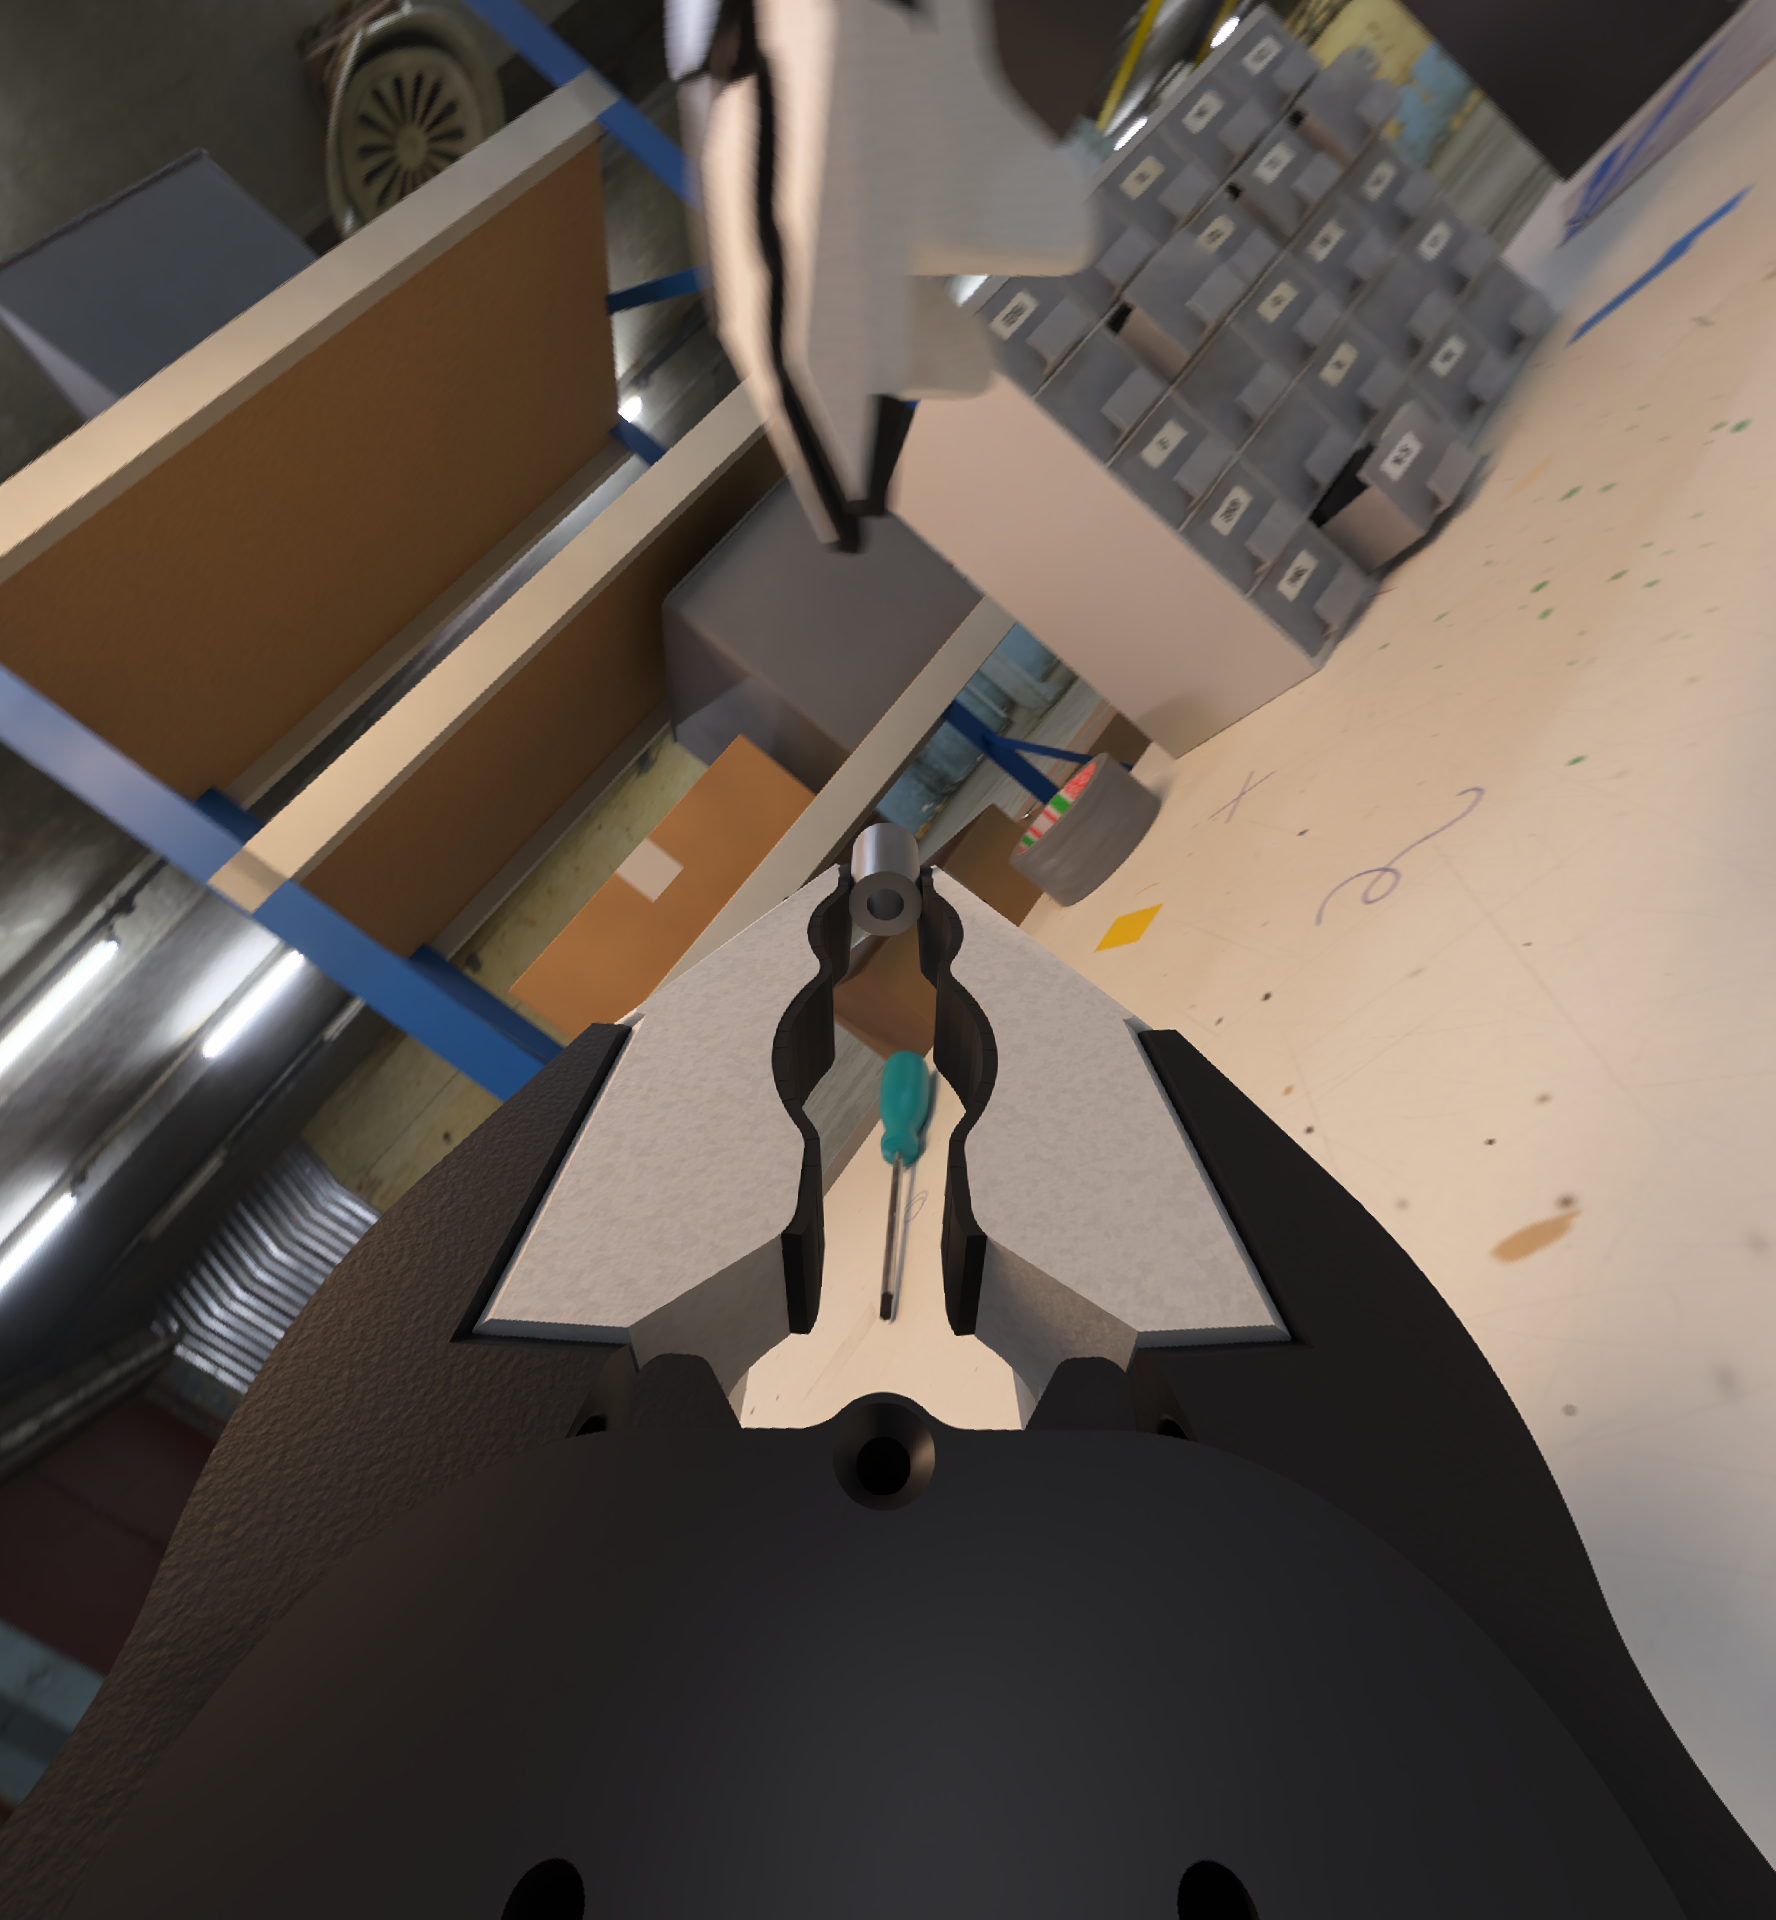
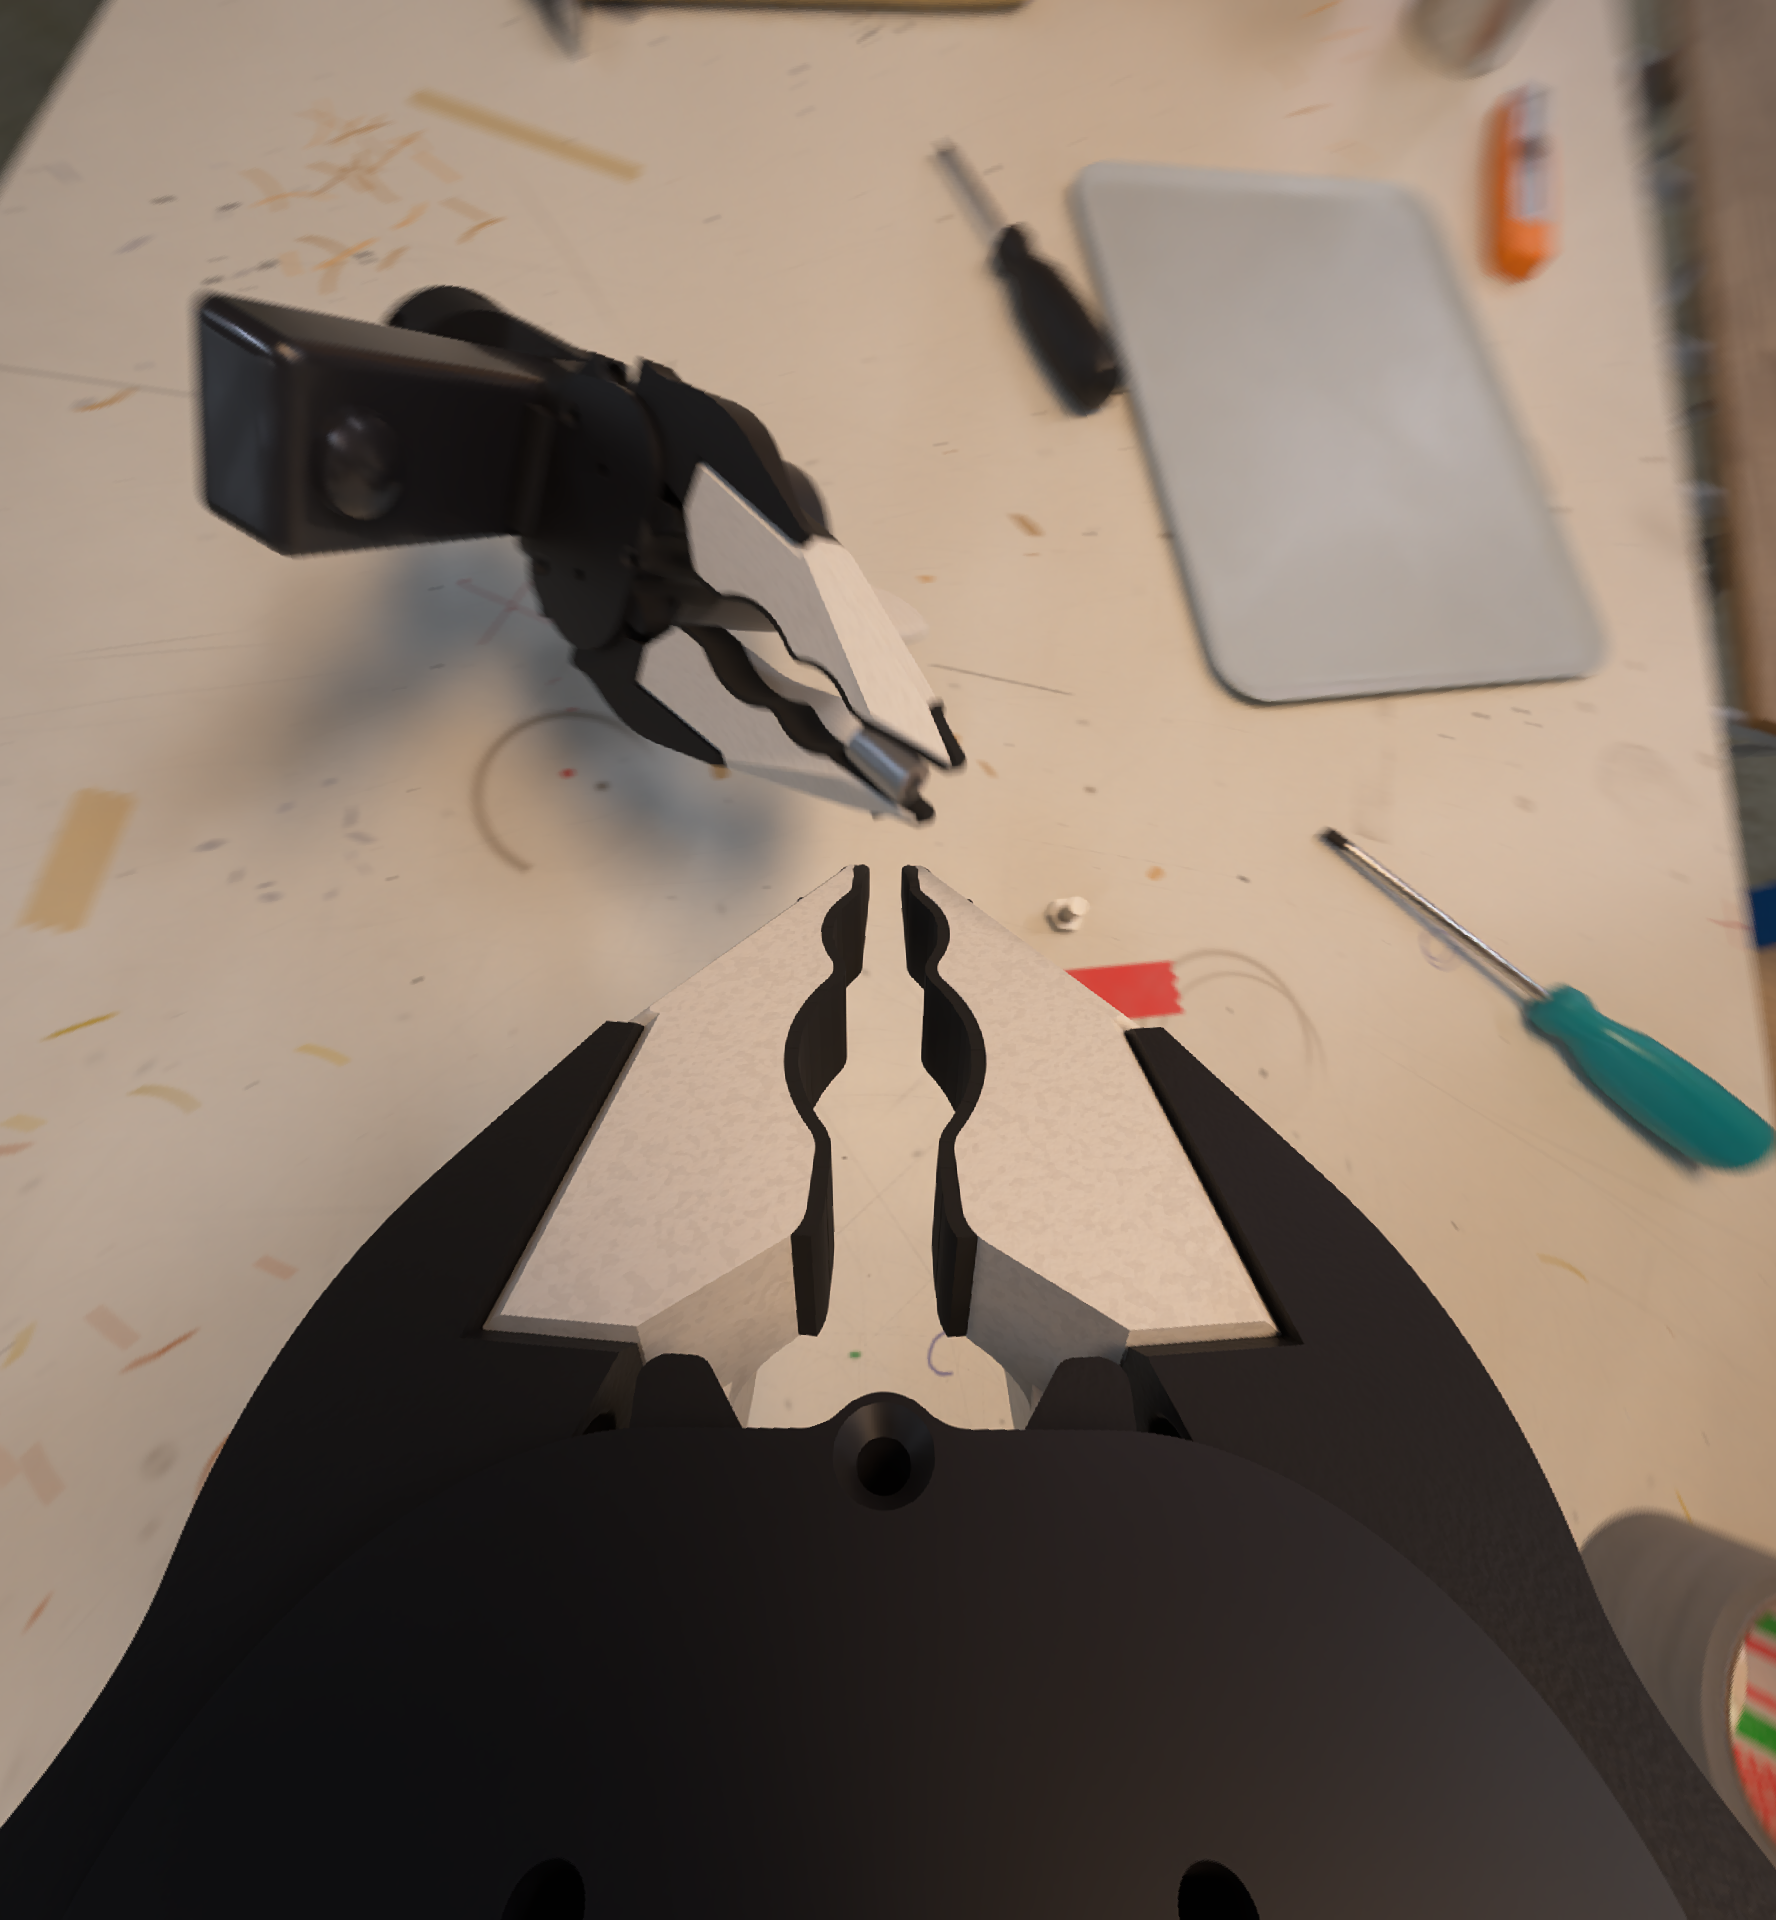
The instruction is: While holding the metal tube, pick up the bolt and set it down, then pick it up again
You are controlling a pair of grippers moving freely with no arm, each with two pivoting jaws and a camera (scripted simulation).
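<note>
Looked like a workshop: scuffed bench (image 2: 240,1039), screwdrivers (image 2: 1549,997), tape roll (image 2: 1694,1704), parts drawers (image 1: 1279,343) upper right, shelving (image 1: 271,499) upper left.

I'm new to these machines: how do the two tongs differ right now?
The left tongs grip a short metal tube at their tips; the right tongs hold nothing, their tips nearly closed with a narrow gap. The left hang tilted above the table; the right point toward the small bolt. Both share white, black-lined fingers.

two screwdrivers (image 2: 1648,1070), one bolt (image 2: 1066,914), one tube (image 2: 879,767)
</note>
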